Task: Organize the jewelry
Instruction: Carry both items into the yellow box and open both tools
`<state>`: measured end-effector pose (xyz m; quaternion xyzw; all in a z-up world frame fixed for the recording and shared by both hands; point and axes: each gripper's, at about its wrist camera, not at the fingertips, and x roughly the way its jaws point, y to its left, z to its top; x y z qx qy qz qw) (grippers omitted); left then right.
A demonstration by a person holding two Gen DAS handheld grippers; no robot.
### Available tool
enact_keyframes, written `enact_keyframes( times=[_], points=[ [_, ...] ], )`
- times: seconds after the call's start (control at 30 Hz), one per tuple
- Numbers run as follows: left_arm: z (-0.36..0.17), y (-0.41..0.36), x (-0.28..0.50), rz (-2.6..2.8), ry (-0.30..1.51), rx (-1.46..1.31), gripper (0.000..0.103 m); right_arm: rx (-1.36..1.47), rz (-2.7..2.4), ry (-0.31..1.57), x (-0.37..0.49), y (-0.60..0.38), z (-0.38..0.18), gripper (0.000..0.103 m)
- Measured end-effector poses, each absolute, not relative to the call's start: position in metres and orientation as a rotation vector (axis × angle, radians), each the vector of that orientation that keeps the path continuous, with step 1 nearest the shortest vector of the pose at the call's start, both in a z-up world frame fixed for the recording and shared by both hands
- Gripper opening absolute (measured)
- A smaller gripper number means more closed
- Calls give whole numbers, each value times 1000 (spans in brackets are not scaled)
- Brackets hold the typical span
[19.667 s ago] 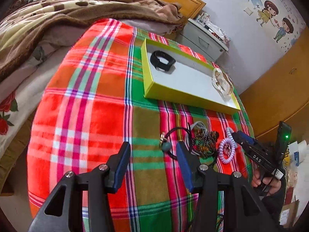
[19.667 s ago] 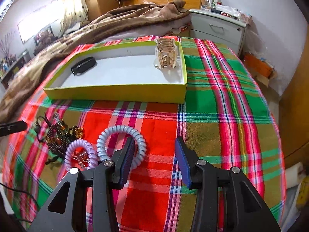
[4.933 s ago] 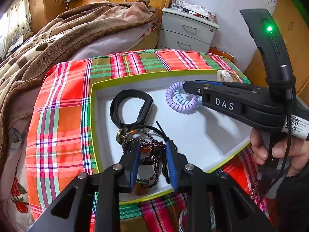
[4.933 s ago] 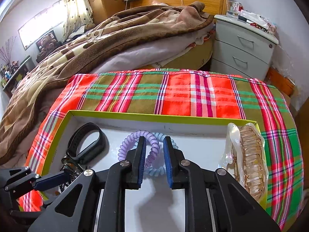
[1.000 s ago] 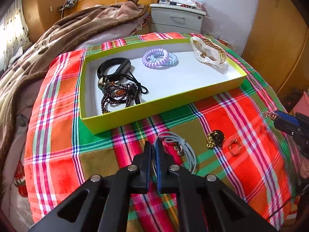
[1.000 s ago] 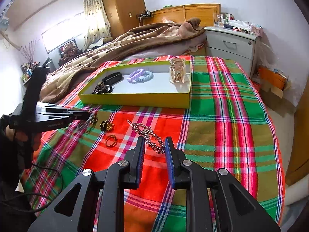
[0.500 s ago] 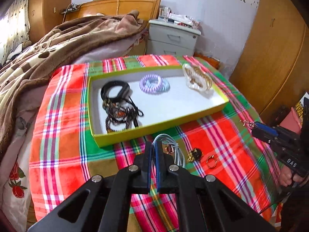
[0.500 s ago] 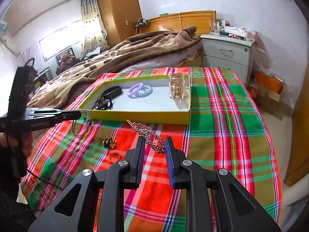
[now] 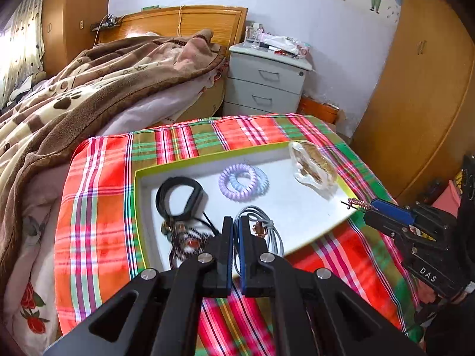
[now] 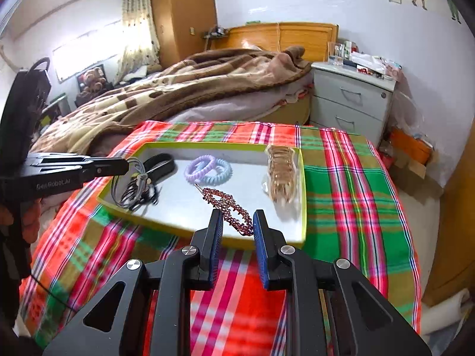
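Observation:
A yellow-green tray (image 9: pixel 139 207) with a white floor sits on the plaid cloth; it also shows in the right wrist view (image 10: pixel 301 184). In it lie a black band (image 9: pixel 179 198), purple and blue coil hair ties (image 9: pixel 242 178), a clear-gold hair claw (image 9: pixel 313 167) and a dark bead bracelet (image 9: pixel 184 243). My left gripper (image 9: pixel 234 228) is shut on a grey cord loop (image 9: pixel 267 231) held over the tray's near left part. My right gripper (image 10: pixel 236 222) is shut on a pink rhinestone hair clip (image 10: pixel 225 204) held above the tray's near edge.
The plaid red-green cloth (image 10: pixel 341 192) covers the table. A bed with a brown blanket (image 9: pixel 74 95) lies behind and to the left. A grey nightstand (image 9: pixel 267 80) stands at the back right and a wooden wardrobe (image 9: pixel 421 89) at the right.
Both grippers have moved forward from the cloth in front of the tray to over the tray, the left carrying the grey cord loop, the right carrying the rhinestone clip.

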<state>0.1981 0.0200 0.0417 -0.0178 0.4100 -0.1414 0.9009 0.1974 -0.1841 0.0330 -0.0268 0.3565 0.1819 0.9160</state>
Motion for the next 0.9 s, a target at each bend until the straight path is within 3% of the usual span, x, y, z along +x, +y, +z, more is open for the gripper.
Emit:
enact_keyframes(
  times=[0.9],
  points=[
    [-14,14,265,-193,946,-38,4,-163,238,873,269,-152,-7,22]
  ],
)
